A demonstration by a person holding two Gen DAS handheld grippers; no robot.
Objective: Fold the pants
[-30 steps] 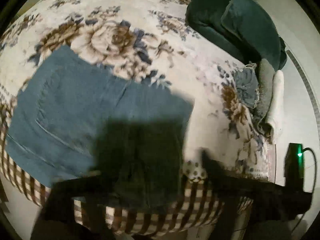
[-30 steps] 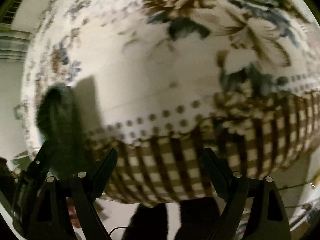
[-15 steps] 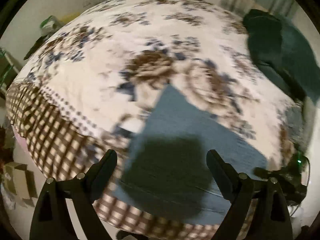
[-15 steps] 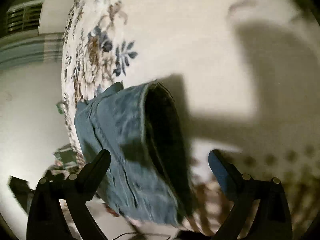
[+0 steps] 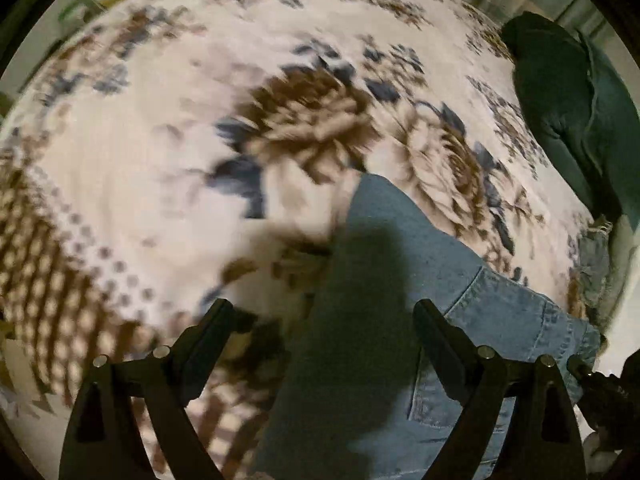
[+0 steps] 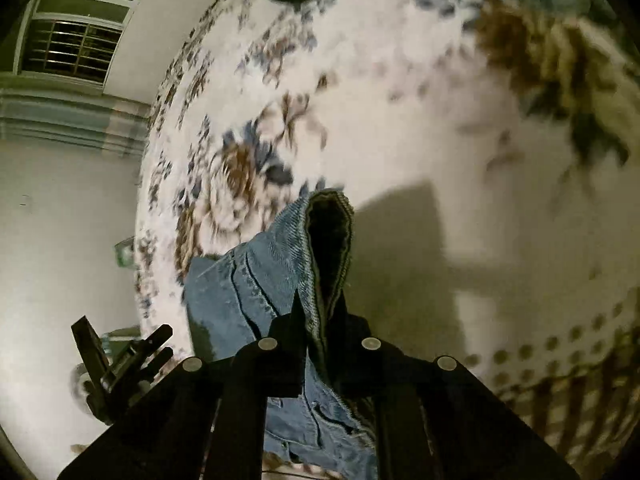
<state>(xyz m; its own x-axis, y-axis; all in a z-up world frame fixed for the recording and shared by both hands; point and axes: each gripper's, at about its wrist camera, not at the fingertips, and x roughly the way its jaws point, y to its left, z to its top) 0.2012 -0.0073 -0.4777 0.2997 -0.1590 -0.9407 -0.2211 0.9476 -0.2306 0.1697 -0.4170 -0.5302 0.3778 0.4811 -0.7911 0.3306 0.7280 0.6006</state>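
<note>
The right claw [image 6: 318, 316] is closed on a raised fold of the jeans [image 6: 256, 280], pinching the doubled edge so the layer can likely be carried across for the next fold. The left claw [image 5: 320, 332] is spread wide and holds nothing, hovering above the denim. The jeans lie on the floral bedspread [image 5: 160, 160] near the bed's checked edge.

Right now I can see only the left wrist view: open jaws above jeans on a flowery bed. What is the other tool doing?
Observer: The right gripper has its jaws shut on an edge of the jeans.
Operator: Is the cloth flat there?
Observer: No. The pinched fold gapes open, dark inside, and throws a shadow on the bedspread.
Operator: Anything else that I can't see?
Observer: A barred window high on the wall.
</note>
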